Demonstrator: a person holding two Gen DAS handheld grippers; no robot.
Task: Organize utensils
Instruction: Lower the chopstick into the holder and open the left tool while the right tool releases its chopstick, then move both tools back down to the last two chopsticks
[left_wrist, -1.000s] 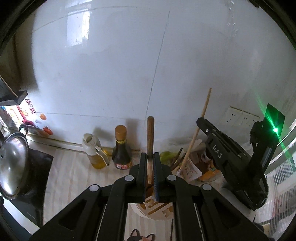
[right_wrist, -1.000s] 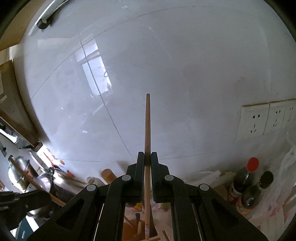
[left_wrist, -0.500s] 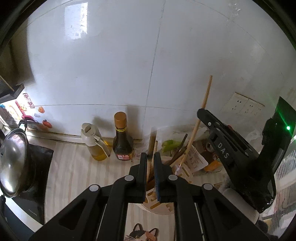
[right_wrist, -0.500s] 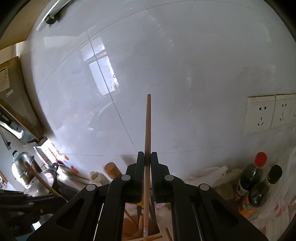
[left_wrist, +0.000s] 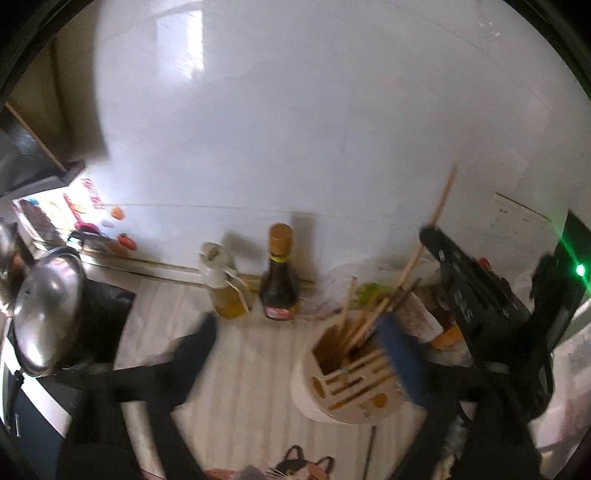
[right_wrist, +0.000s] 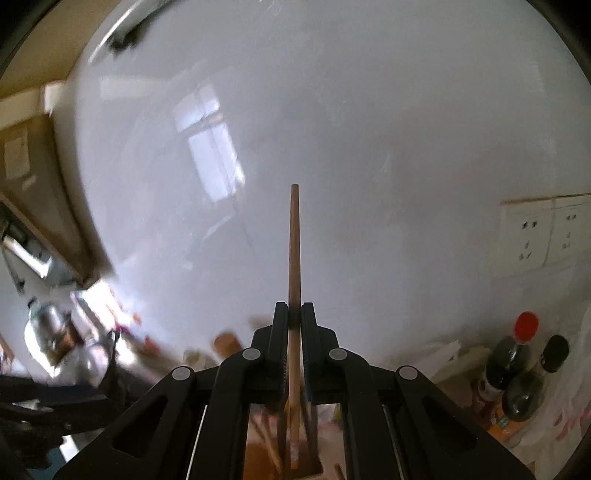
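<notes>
Left gripper: my left black gripper (left_wrist: 301, 341) was wide open and held nothing. Its fingers looked blurry.
Right gripper: my right black gripper (right_wrist: 294, 317) was squeezed tight on a long thin wooden stick (right_wrist: 294, 258). The stick pointed straight up past my fingers.
Stick's low end: it went down into the round white holder with wooden slots (left_wrist: 306, 387).
Holder: it stood on the striped counter (left_wrist: 251, 369). More brown wooden sticks (left_wrist: 369, 321) leaned inside it.
Near the holder: a dark brown bottle with a tan cap (left_wrist: 279, 273) and a yellow oil bottle (left_wrist: 225, 288) stood by the white wall (left_wrist: 295, 129).
Far left: a shiny metal pot lid (left_wrist: 46, 314) sat there.
Right side: two dark bottles (right_wrist: 517, 373), one with a red cap, stood below the white wall sockets (right_wrist: 543, 236).
</notes>
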